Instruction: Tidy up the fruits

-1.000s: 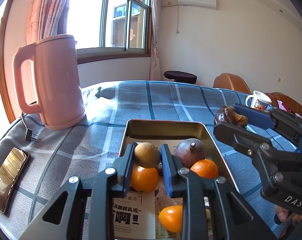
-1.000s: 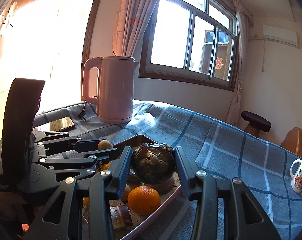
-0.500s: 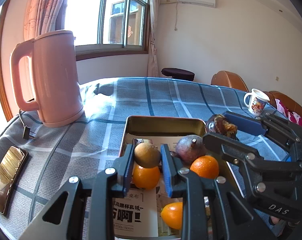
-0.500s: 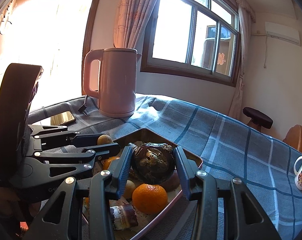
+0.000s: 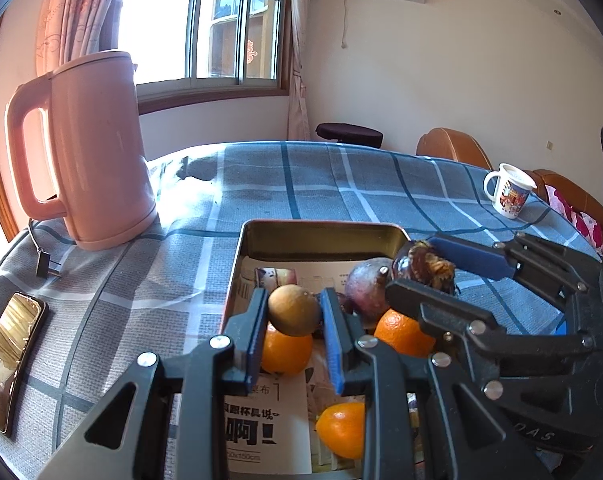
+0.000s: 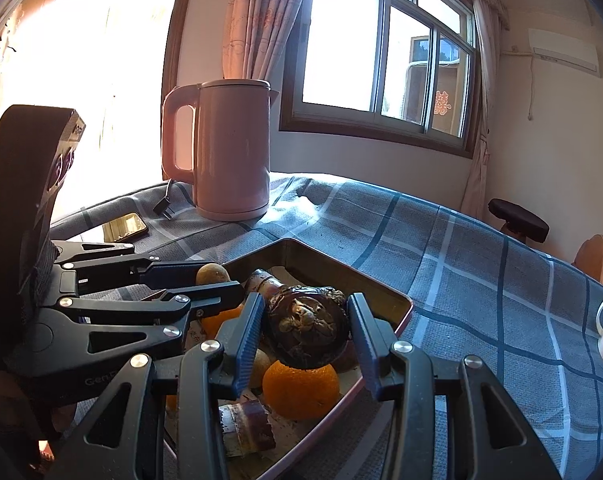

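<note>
One plaid tablecloth (image 5: 341, 176), pink kettle (image 5: 89, 148), window (image 6: 385, 48)

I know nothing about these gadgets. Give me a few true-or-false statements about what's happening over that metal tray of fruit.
1. The left gripper holds a small round brown fruit in its jaws. True.
2. The right gripper is empty. False: it grips a dark wrinkled purple fruit.
3. The pink electric kettle stands inside the gold metal tray. False: it stands on the blue checked tablecloth beside it.
4. Oranges lie in the tray. True.
</note>
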### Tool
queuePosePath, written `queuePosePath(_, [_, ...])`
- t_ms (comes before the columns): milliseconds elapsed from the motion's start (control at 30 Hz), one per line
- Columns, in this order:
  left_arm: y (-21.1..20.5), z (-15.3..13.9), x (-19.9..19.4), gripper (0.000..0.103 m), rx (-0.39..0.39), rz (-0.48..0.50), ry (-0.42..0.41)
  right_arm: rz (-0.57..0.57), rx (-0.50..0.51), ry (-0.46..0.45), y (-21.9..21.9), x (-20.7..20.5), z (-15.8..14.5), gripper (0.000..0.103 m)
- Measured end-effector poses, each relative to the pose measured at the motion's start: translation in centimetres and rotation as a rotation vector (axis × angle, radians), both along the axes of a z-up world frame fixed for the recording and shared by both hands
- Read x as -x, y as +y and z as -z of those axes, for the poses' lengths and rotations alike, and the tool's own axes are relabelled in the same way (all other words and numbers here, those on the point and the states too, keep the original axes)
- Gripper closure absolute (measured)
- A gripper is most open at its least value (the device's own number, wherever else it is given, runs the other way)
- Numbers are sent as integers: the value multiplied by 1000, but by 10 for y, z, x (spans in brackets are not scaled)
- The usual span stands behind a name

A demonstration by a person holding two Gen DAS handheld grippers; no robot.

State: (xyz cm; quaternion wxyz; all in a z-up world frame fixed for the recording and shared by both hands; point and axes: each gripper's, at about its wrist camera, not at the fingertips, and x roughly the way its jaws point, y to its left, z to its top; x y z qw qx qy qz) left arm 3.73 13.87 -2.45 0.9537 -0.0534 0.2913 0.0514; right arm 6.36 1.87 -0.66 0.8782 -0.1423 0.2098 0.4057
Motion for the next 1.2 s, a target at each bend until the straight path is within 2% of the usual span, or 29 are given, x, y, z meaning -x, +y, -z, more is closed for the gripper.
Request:
queuePosePath(567, [1,8,-12,75,-6,-17,72,4,19,53,2,-9,8,57])
queuePosePath(867, [0,8,-11,74,-18,-27,67,-15,34,81,6,-12,12,57])
queuePosePath(933, [0,6,-9,72,-20,-32,54,-10,27,76,4,-11,12,55])
queuePosePath(967, [1,5,-8,67,-22,-39,47,-5,22,72,3,-11,11,54])
queuePosePath(1100, [6,-1,2,41,-17,-75,-8,14,-23,47,-7,-7,5,43])
queuePosePath(1200, [7,-4,9,36,-13,-84,-46,30,-60,19,-14,-4,1,34])
